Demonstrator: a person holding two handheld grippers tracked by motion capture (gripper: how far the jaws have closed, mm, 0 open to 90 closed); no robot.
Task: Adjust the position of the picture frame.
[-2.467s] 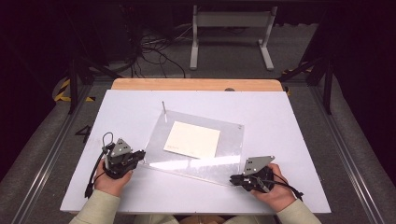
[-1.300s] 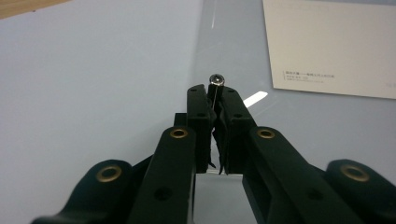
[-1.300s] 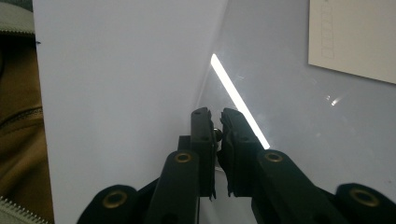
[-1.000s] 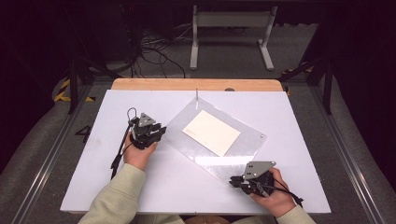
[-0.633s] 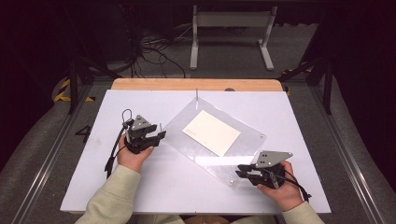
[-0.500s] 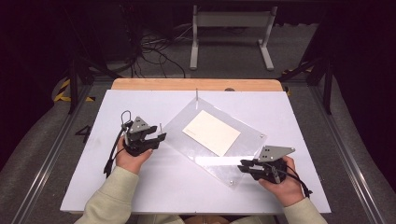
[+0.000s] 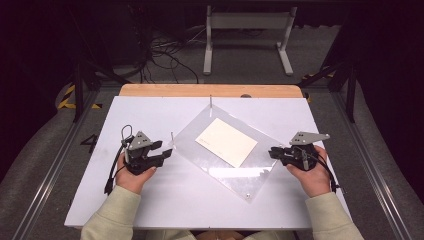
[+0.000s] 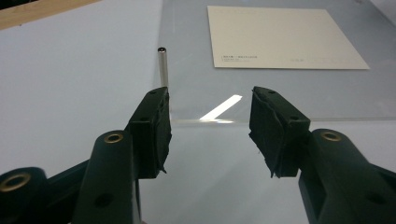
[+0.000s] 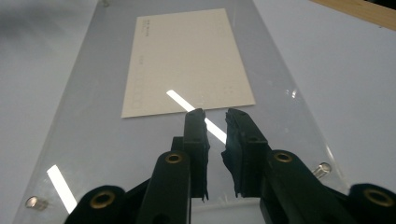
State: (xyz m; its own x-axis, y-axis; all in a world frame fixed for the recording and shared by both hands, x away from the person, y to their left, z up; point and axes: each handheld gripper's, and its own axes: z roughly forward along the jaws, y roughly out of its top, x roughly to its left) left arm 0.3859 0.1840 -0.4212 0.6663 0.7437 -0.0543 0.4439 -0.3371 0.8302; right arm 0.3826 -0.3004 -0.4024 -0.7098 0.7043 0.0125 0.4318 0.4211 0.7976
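- While the left gripper (image 7: pixel 165 151) stood on the white table (image 7: pixel 165 200) just off the near-left corner of the clear acrylic sheet (image 7: pixel 250 172), its jaws were spread wide and held nothing, as the left gripper view (image 8: pixel 210 126) made plain.
- Just beyond its left pad (image 8: pixel 154 126), a thin metal post (image 8: pixel 162 65) rose upright at that corner of the sheet, and the sheet's near edge ran across the gap between the pads.
- On the opposite side of the sheet, the right gripper (image 7: pixel 274 152) sat at its right edge with the jaws nearly together; a narrow slit remained between the pads (image 9: pixel 196 135), and no grip on the sheet could be confirmed from the right gripper view (image 9: pixel 215 116).
- At the far corner of the sheet from the person stood another upright post (image 7: pixel 210 102), and a small fitting (image 7: pixel 248 196) marked the near corner.
- Lying under or on the middle of the sheet, which one could not be told, was a cream card (image 7: pixel 226 141) with a line of small print.
- Relative to the sheet, whose long axis ran diagonally from far-left to near-right, the two grippers faced each other across it; the right one looked nearer to its edge, so any lift or turn probably depended on that hand first.
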